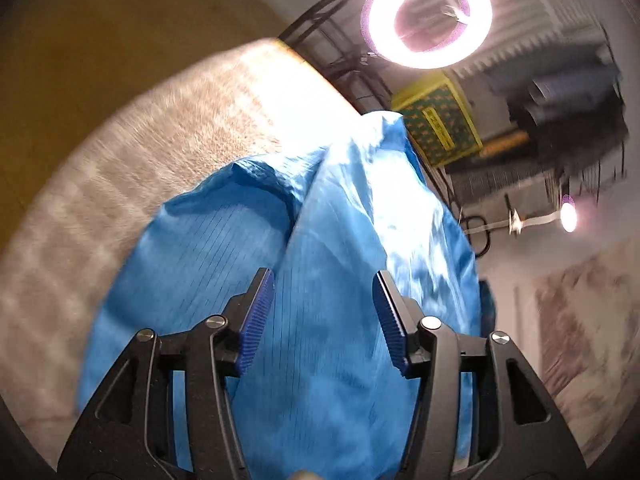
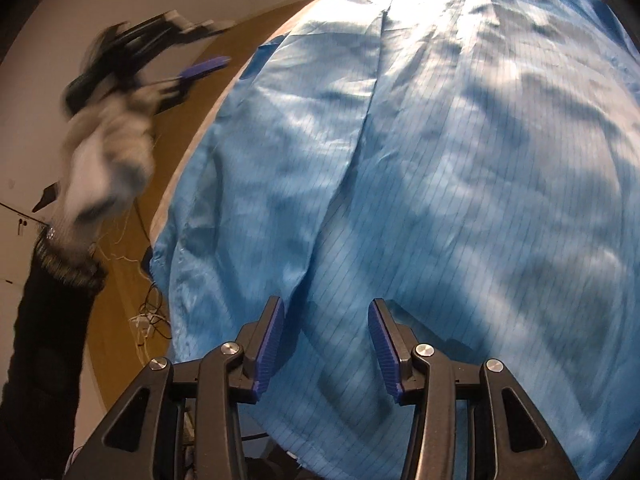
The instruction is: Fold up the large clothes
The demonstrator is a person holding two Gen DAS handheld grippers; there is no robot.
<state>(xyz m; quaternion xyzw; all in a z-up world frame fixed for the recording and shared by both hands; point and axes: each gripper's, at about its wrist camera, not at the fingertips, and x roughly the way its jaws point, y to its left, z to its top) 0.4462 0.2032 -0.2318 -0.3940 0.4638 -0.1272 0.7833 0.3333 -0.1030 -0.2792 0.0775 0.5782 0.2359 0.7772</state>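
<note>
A large shiny blue garment (image 2: 440, 184) with thin dark pinstripes lies spread and wrinkled over the table, a seam running down its middle. In the left wrist view the blue garment (image 1: 320, 216) is bunched into a ridge on the beige table top (image 1: 160, 128). My left gripper (image 1: 323, 276) hovers over that ridge, open, with cloth below the blue pads and nothing pinched. In the right wrist view the left gripper (image 2: 196, 46) is a blur off the garment's left edge. My right gripper (image 2: 325, 304) is open above the near part of the cloth.
A gloved hand (image 2: 108, 152) and black sleeve (image 2: 44, 340) carry the left gripper. Beyond the table stand a bright ring light (image 1: 426, 16), a yellow-green box (image 1: 436, 120), dark equipment (image 1: 568, 112) and a small lamp (image 1: 568, 216). Loose cables (image 2: 148, 316) lie on the floor.
</note>
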